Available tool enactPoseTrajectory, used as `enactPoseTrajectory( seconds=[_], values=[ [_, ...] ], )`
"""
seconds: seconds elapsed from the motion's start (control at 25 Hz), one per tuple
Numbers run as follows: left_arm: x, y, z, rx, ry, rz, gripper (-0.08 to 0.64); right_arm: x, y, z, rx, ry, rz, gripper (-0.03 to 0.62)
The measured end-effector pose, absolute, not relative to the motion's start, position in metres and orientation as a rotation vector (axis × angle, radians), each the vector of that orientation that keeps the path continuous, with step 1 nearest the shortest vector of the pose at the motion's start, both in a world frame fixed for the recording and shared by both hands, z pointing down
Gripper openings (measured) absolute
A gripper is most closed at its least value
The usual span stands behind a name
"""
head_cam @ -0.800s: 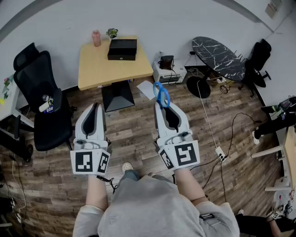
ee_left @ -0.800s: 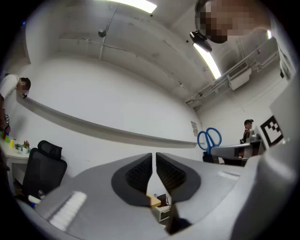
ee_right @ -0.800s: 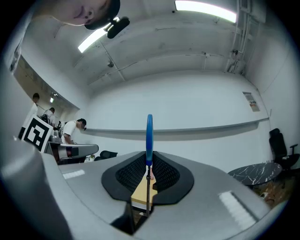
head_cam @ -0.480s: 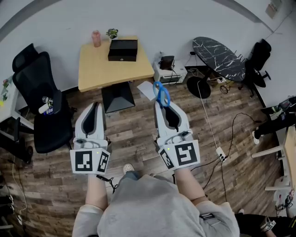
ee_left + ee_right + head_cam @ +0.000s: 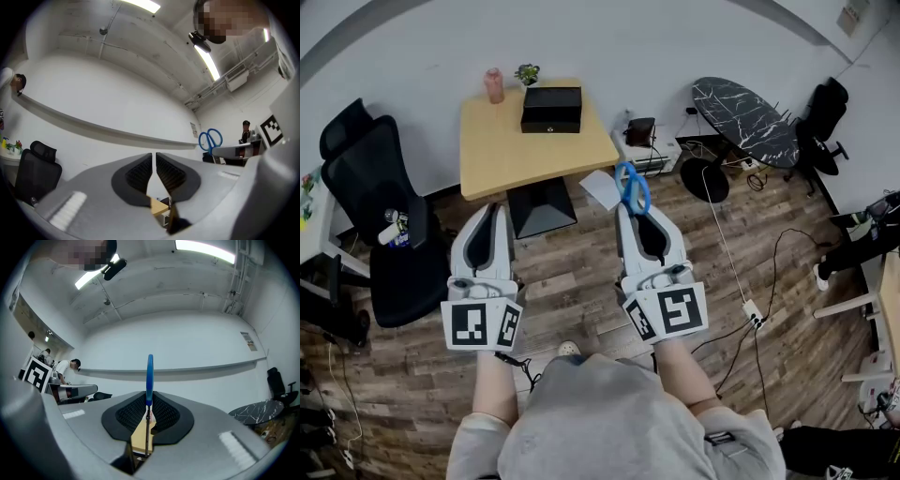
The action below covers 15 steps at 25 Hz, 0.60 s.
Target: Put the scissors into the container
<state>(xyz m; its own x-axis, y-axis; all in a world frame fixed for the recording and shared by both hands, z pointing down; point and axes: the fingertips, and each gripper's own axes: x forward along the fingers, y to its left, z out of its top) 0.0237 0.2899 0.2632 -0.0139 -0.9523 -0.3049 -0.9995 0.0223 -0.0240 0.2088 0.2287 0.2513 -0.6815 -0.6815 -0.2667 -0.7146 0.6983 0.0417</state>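
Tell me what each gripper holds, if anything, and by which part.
The right gripper clamps the scissors by the blades, blue handles sticking out past the jaws. The left gripper holds nothing.

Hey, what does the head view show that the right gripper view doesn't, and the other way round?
Only the head view: the black office chair at the left, the person's forearms, and the marker cube on the right gripper. Only the right gripper view: the ceiling lights, and the scissors standing edge-on between the pads. Both: the right gripper shut on the scissors, and the marble-topped table.
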Motion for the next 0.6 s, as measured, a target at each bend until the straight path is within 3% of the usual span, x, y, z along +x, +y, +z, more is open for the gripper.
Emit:
enactPoseTrajectory(
  seconds=[0.6],
  values=[
    [-0.020, 0.239, 0.281, -2.085, 2.064, 0.306, 0.083, 0.173, 0.186, 0.265, -1.177, 2.665, 0.202, 0.043]
  ],
)
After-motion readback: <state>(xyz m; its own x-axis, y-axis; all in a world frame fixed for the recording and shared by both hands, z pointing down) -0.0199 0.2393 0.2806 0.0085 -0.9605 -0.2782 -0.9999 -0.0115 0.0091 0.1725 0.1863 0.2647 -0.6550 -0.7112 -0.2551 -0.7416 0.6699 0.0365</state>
